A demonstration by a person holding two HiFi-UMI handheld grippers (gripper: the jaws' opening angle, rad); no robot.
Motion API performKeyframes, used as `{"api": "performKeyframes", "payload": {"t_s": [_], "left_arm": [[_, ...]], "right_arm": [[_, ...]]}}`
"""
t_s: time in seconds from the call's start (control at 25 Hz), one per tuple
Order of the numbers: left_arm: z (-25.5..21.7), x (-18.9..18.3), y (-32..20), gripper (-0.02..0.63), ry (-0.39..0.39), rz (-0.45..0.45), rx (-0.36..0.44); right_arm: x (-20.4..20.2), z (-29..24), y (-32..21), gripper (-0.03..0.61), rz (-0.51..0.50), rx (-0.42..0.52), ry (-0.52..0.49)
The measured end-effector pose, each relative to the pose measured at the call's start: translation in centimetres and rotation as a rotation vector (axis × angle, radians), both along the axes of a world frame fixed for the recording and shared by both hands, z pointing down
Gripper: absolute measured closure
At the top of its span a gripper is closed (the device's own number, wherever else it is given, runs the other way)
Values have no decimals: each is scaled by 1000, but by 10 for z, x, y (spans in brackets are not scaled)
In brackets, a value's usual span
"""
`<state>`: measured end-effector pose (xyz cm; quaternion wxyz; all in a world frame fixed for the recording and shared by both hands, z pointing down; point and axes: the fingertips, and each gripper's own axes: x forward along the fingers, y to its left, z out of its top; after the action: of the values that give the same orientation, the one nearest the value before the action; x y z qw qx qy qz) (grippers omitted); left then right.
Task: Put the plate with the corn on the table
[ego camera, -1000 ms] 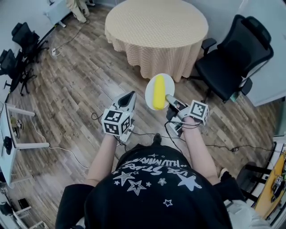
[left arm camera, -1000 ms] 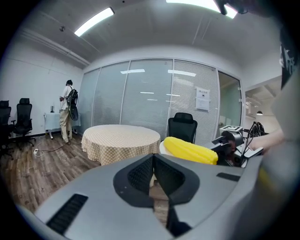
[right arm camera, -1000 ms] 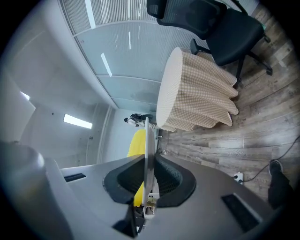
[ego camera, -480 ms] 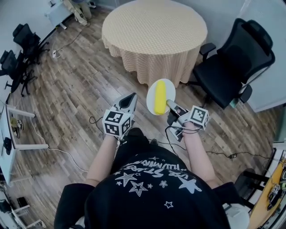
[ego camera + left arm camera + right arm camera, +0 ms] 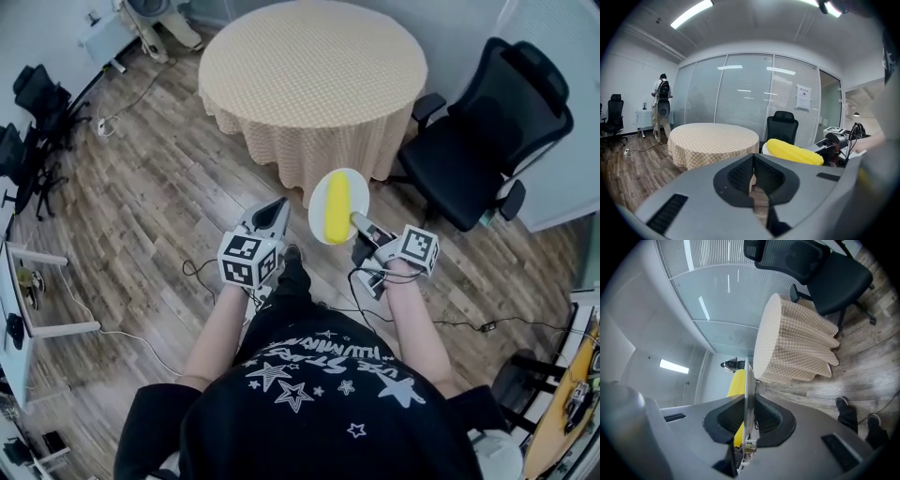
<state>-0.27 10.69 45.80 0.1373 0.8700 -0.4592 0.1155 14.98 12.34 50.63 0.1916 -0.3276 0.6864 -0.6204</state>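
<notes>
A white plate (image 5: pixel 349 191) with a yellow corn cob (image 5: pixel 337 206) on it is carried in the air, in front of the round table (image 5: pixel 312 66) with a checked cloth. My right gripper (image 5: pixel 360 223) is shut on the plate's near rim; in the right gripper view the plate (image 5: pixel 748 394) stands edge-on between the jaws with the corn (image 5: pixel 736 382) to its left. My left gripper (image 5: pixel 273 213) is beside the plate, shut and empty; its view shows the corn (image 5: pixel 794 151) and the table (image 5: pixel 712 142) ahead.
A black office chair (image 5: pixel 494 127) stands right of the table. Cables (image 5: pixel 412 305) run across the wooden floor by my feet. More black chairs (image 5: pixel 33 117) and a white desk (image 5: pixel 28 300) are at the left. A person (image 5: pixel 661 105) stands far off by the glass wall.
I have stepped closer to the table. Both grippers and the plate with the corn keep their hold and relative place.
</notes>
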Motion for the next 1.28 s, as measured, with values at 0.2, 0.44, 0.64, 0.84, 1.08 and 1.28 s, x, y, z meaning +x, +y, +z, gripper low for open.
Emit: {"api": "performKeyframes", "payload": {"t_s": [0.2,0.44,0.64,0.84,1.08,1.28], "left_arm": [[-1,-4,-48,606,17,10,11],[-5,-32,-126,606,19,13,-1],[-7,-46,-151,606,23,4,20],[-9,-64,-190,606,30,15,15],[-5,-80,-226,606,36,27,8],[-8,-92,-249,606,20,42,41]], "right_arm": [[-5,-3,-44,527,15,4,-16],[-30,-5,-119,527,18,-8,-9],[-39,-7,-147,526,21,16,-12],[-53,-13,-184,526,32,13,7],[-65,-15,-215,526,57,-1,22],[-76,-22,-234,526,70,21,16]]}}
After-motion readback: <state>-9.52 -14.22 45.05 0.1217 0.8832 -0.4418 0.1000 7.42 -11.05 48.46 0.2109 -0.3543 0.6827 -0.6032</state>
